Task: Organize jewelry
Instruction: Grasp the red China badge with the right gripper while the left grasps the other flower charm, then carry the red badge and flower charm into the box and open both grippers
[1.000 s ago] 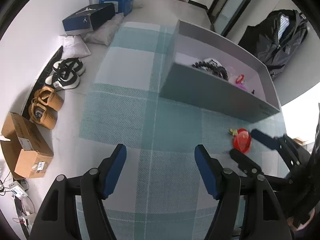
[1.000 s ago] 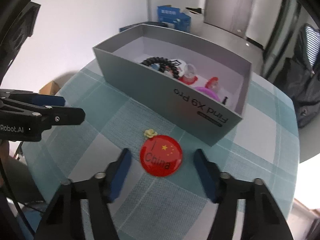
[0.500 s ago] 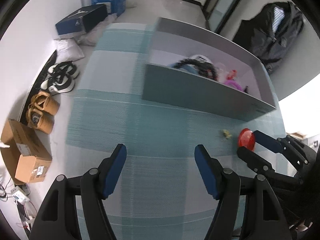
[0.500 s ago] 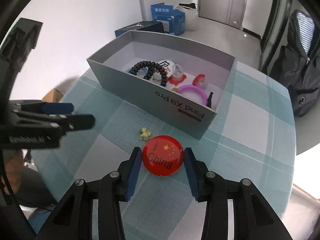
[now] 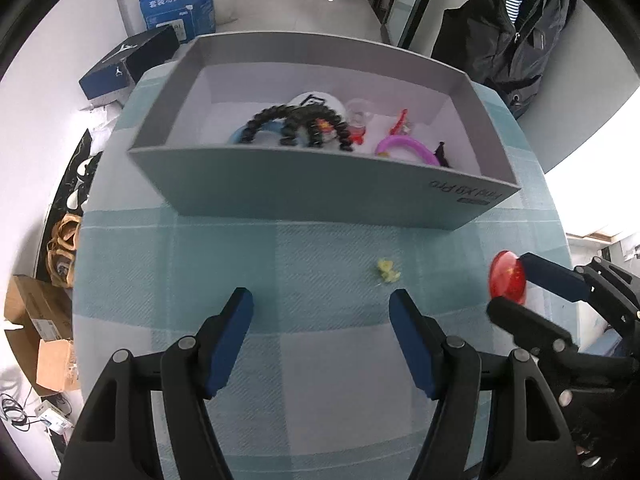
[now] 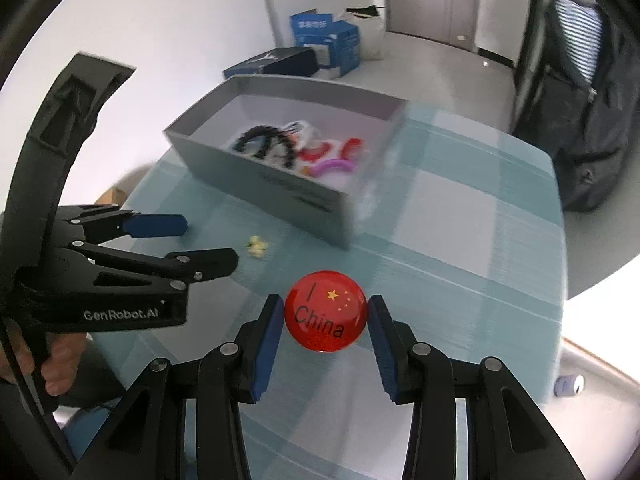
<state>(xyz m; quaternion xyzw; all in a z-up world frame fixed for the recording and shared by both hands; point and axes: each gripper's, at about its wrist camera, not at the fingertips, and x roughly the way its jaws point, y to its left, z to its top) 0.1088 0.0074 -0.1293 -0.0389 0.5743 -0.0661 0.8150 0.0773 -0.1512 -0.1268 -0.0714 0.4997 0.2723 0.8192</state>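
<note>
A round red badge (image 6: pixel 326 316) with a flag and the word "China" sits clamped between the blue pads of my right gripper (image 6: pixel 326 322), which is shut on it and holds it off the cloth. The left wrist view shows the badge (image 5: pixel 507 282) at the far right. My left gripper (image 5: pixel 320 300) hangs open over the teal checked cloth, nothing between its fingers. A small yellow flower piece (image 5: pixel 388 271) lies just beyond its right finger. Behind it stands an open grey box (image 5: pixel 320 196) holding a black bead bracelet (image 5: pixel 296 124), a purple bangle (image 5: pixel 404 146) and red pieces.
The round table (image 5: pixel 200 264) drops off at left and right. On the floor to the left are shoes (image 5: pixel 64 240), a cardboard box (image 5: pixel 36 320), a dark shoebox (image 5: pixel 128 64) and a blue carton (image 5: pixel 176 8). A black jacket (image 5: pixel 512 28) hangs at the back right.
My right gripper closed on the red badge and raised it from the cloth. My left gripper swung toward the box, so the yellow flower now lies just ahead of it.
</note>
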